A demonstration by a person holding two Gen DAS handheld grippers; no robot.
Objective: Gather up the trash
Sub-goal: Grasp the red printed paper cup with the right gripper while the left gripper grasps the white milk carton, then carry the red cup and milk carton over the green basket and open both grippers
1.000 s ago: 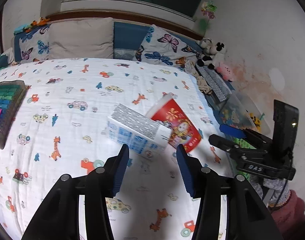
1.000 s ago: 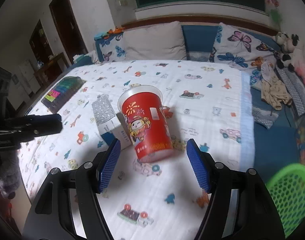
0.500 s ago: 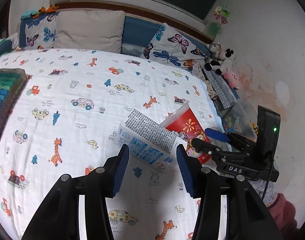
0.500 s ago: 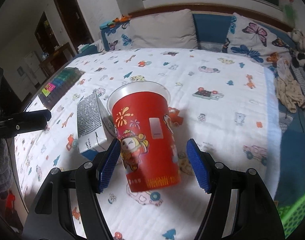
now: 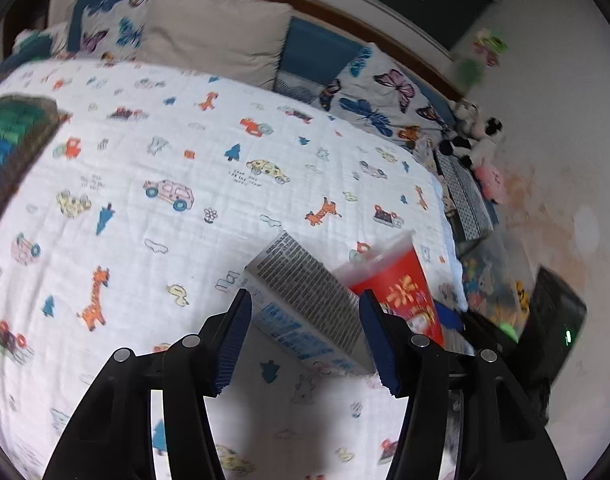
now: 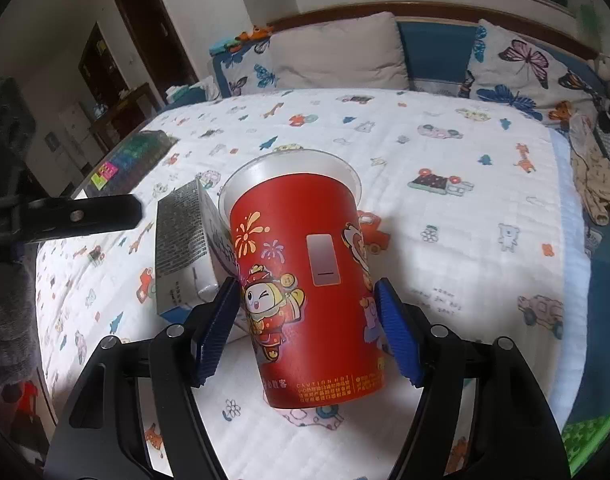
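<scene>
On the bed: a red paper cup [image 6: 305, 292] lies tipped on the white cartoon-print bedspread [image 6: 465, 208], rim pointing toward the pillows, base toward the camera.
Beside the cup: a white and blue carton [image 6: 183, 256] with a grey printed panel lies at the cup's left, touching or just short of its rim.
Right claw [image 6: 307, 332]: wide, its blue pads [image 6: 217, 332] flanking the cup's lower half; whether they press the paper cannot be told.
Left claw [image 5: 305, 346]: wide, straddling the near end of the carton [image 5: 305, 308], with gaps visible at both pads.
Cup from the left wrist: blurred, just behind the carton, at the bed's right edge [image 5: 393, 292].
Farther out: butterfly-print pillows [image 6: 517, 64] and a beige pillow [image 6: 337, 52] line the headboard; a dark tray of coloured blocks [image 6: 133, 156] sits at the bed's left edge.
Lower right corner: a green mesh basket [image 6: 589, 440] shows beside the bed.
</scene>
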